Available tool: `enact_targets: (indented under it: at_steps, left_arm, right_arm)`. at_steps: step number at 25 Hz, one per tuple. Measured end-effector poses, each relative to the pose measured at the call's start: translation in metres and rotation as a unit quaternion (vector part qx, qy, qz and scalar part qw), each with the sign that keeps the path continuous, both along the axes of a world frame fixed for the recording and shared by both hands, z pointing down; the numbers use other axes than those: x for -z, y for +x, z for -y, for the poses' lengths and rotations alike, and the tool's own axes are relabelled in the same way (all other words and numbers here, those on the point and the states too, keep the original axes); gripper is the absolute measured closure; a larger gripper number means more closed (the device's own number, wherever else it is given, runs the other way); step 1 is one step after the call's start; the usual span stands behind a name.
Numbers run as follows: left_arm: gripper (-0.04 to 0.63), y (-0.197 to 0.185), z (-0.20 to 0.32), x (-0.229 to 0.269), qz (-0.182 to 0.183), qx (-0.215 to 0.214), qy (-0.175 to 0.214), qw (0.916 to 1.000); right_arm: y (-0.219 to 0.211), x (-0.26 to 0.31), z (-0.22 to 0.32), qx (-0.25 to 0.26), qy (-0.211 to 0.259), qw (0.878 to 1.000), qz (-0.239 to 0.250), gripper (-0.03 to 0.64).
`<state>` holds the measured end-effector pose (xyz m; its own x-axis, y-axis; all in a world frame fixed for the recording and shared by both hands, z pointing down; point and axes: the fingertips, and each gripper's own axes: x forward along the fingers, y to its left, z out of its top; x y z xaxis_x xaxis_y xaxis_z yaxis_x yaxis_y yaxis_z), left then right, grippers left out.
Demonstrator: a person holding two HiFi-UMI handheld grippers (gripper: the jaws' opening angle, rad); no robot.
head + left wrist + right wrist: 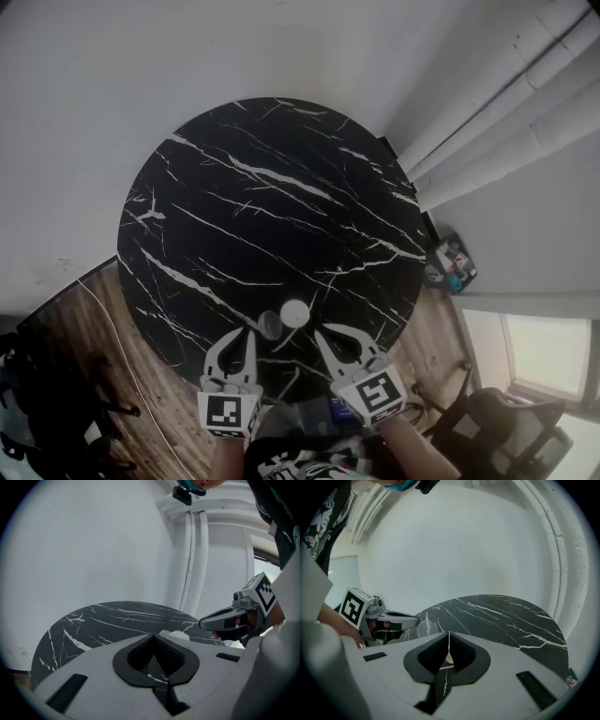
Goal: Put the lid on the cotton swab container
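Observation:
On the round black marble table (272, 187), close to its near edge, stands the small white cotton swab container (295, 312). Its clear round lid (269, 324) lies on the table just to the container's left, touching or nearly touching it. My left gripper (242, 332) is shut and empty, with its tips just short of the lid. My right gripper (333, 330) is also shut and empty, a little to the right of the container. In the left gripper view the container (174, 633) peeks over the closed jaws. The right gripper view shows the lid (424, 620) beside the left gripper (393, 618).
White pipes (506, 103) run along the wall at the right. A small colourful object (452, 262) lies on the wooden floor beyond the table's right edge. A dark chair (506, 431) stands at bottom right, and a thin cable (122, 337) crosses the floor at left.

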<state>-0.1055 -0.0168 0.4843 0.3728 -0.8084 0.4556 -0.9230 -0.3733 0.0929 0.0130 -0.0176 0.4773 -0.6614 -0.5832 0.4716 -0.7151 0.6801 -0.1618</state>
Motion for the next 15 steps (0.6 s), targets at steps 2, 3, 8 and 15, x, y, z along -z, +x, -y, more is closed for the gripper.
enact_targets:
  at_steps: [2, 3, 8, 15]
  left_arm:
    - [0.583, 0.000, 0.000, -0.003, -0.002, 0.002, -0.004, 1.0000]
    - [0.583, -0.001, 0.001, -0.004, -0.004, 0.003, -0.005, 1.0000]
    - [0.583, 0.000, 0.003, -0.011, -0.017, 0.012, -0.013, 0.9997]
    - [0.583, 0.003, -0.004, -0.019, -0.025, 0.014, -0.023, 0.9993]
  right_arm:
    - [-0.001, -0.006, -0.001, 0.008, -0.003, 1.000, -0.008, 0.600]
    - [-0.001, -0.008, -0.001, 0.010, -0.006, 1.000, -0.009, 0.600]
    - [-0.003, -0.015, 0.000, 0.013, -0.012, 1.000, -0.006, 0.600]
    - [-0.007, -0.023, -0.002, 0.022, -0.018, 1.000, -0.008, 0.600]
